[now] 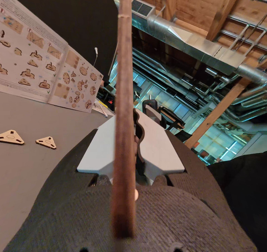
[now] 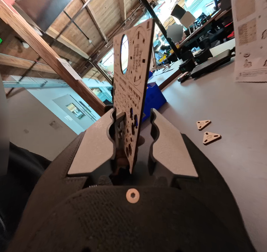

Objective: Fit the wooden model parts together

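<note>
A thin laser-cut wooden sheet [image 2: 134, 66] with a round hole and many cut-out shapes stands upright, raised off the table. In the left wrist view it runs edge-on up the middle [image 1: 124, 71]. My left gripper [image 1: 125, 115] is shut on the sheet, a pad against each face. My right gripper [image 2: 133, 112] is open around the sheet's lower part, with clear space between the sheet and the right pad [image 2: 153, 129]. Two small triangular wooden pieces [image 1: 10, 137] [image 1: 47, 142] lie flat on the grey table [image 1: 43, 115]. They also show in the right wrist view [image 2: 203, 124] [image 2: 211, 138].
An open instruction booklet [image 1: 50, 66] stands on the table behind the triangles; it shows at the right edge in the right wrist view [image 2: 251, 35]. A blue bin [image 2: 154, 99] sits at the table edge behind the sheet. Dark devices [image 2: 209, 66] lie farther back. Both grippers' tips are close together, under 4 cm apart.
</note>
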`<control>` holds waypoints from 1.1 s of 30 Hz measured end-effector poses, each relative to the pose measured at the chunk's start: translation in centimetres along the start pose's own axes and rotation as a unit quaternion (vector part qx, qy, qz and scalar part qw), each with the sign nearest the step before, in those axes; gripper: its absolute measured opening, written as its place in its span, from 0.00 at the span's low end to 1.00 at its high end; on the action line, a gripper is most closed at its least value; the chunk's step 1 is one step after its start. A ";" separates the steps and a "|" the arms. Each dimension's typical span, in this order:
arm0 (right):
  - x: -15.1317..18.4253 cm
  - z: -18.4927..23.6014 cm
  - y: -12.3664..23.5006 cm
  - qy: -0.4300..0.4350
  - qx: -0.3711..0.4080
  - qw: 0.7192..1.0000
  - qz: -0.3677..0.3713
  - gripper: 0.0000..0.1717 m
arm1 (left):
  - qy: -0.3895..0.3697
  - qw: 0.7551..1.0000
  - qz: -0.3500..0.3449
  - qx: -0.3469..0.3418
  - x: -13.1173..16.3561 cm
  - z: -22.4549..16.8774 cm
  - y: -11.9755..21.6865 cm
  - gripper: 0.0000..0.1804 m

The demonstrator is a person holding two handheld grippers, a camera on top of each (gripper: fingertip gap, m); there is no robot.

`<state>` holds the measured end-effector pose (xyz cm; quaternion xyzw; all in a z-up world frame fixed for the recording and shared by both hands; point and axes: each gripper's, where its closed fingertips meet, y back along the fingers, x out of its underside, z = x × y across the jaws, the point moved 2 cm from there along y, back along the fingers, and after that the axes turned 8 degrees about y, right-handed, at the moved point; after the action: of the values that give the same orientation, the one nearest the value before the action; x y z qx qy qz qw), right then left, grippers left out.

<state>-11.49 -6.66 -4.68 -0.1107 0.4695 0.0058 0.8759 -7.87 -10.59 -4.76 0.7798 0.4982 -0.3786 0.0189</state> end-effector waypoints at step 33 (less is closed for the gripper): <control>0.9 0.6 0.4 0.059 -0.031 0.995 0.077 0.04 | -0.027 0.999 0.018 -0.010 1.2 -0.5 -0.6 0.00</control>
<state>-10.47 -6.26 -5.18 -0.1015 0.5274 0.0813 0.8396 -7.77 -9.17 -4.95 0.7778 0.4871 -0.3943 0.0475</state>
